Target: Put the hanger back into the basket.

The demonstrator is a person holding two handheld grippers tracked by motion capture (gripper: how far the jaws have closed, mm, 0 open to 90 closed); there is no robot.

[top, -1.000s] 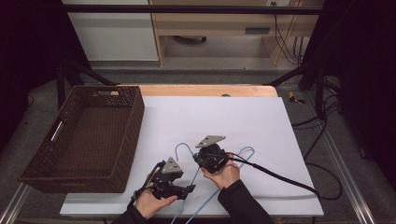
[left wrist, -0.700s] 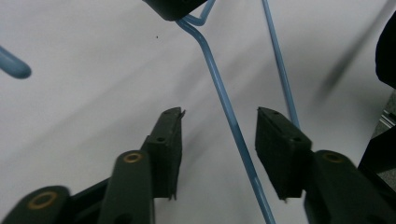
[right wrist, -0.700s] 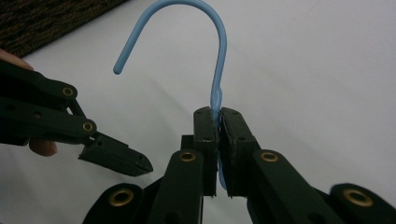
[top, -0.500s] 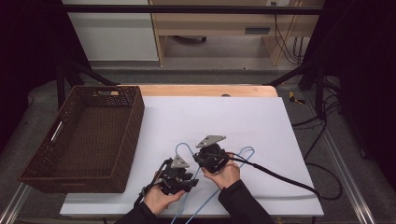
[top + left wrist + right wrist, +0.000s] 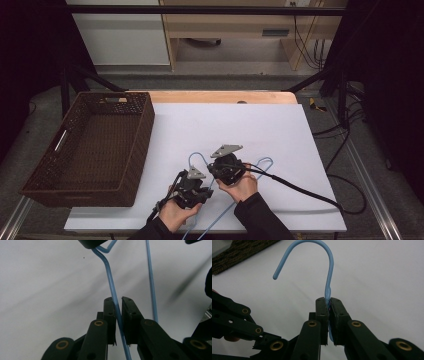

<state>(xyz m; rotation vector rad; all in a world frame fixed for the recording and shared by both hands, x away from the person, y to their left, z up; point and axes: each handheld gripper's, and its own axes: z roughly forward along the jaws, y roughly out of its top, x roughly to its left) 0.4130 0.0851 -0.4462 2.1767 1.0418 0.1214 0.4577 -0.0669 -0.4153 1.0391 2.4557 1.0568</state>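
Note:
A blue wire hanger (image 5: 265, 161) lies on the white table (image 5: 240, 125) near its front edge. My right gripper (image 5: 212, 169) is shut on the hanger's neck just below the hook (image 5: 329, 262), which curves up and to the left past the tips (image 5: 329, 301). My left gripper (image 5: 200, 192) sits close beside it, toward the front left. Its jaws have just been closing, and they now pinch one of the hanger's straight wire arms (image 5: 110, 277) between the pads (image 5: 118, 301). A second blue wire (image 5: 151, 277) runs along the table to the right of those jaws.
A dark brown woven basket (image 5: 142, 135) stands at the table's left side, its corner also in the right gripper view (image 5: 239, 252). A black cable (image 5: 300, 190) trails from the right gripper toward the table's right front. Metal frame rails border the table.
The left hand has shifted a little toward the right gripper, and its jaws have gone from wide apart to closed on the hanger's wire. The right hand has stayed put.

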